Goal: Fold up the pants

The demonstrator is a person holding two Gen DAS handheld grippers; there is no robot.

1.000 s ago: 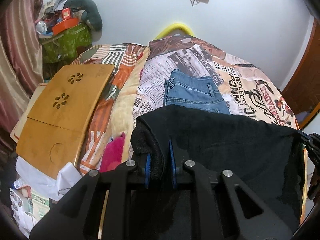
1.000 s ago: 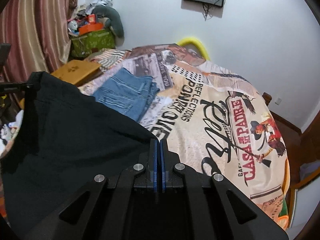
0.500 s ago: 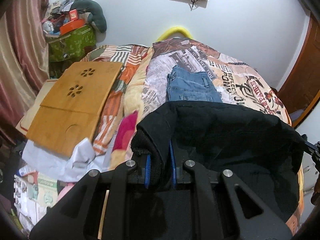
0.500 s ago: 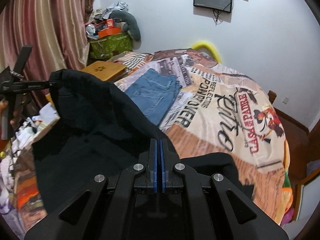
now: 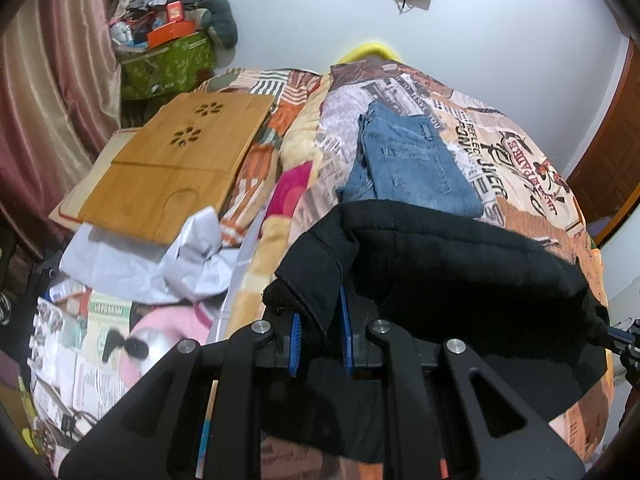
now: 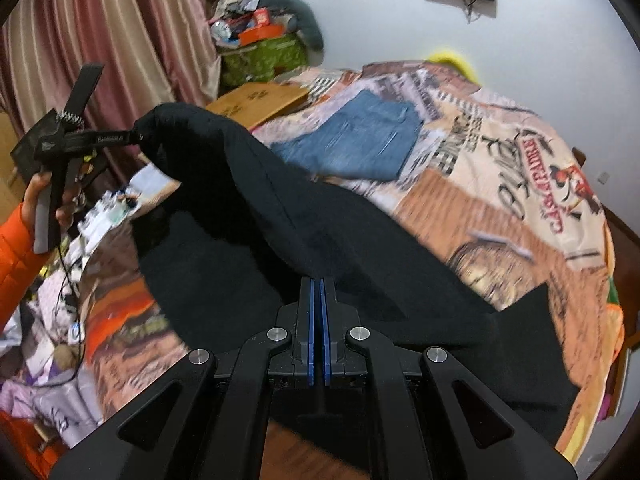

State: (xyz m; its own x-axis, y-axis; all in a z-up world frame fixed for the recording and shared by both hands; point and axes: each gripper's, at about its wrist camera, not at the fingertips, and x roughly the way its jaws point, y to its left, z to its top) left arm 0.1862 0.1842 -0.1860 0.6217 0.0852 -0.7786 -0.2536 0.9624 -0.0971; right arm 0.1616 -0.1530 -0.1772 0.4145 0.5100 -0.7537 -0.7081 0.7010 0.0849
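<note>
One black pants (image 5: 460, 264), one folded jeans (image 5: 408, 164), one wooden tray (image 5: 172, 168).

The pants (image 5: 460, 264) are plain black. The folded jeans (image 5: 408, 160) are faded blue denim. The bedspread (image 6: 520, 184) is a tan, cream and brown newspaper-and-poster print with red lettering. The lap desk (image 5: 176, 164) is honey-coloured wood with flower cutouts. The sleeve (image 6: 12, 240) is bright orange; the curtain (image 6: 120, 28) striped pink and beige.

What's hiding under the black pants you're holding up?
Under the black pants you can see the printed bedspread, with folded blue jeans lying further back. Whatever lies right beneath the dark cloth is covered, so I can't tell.
</note>
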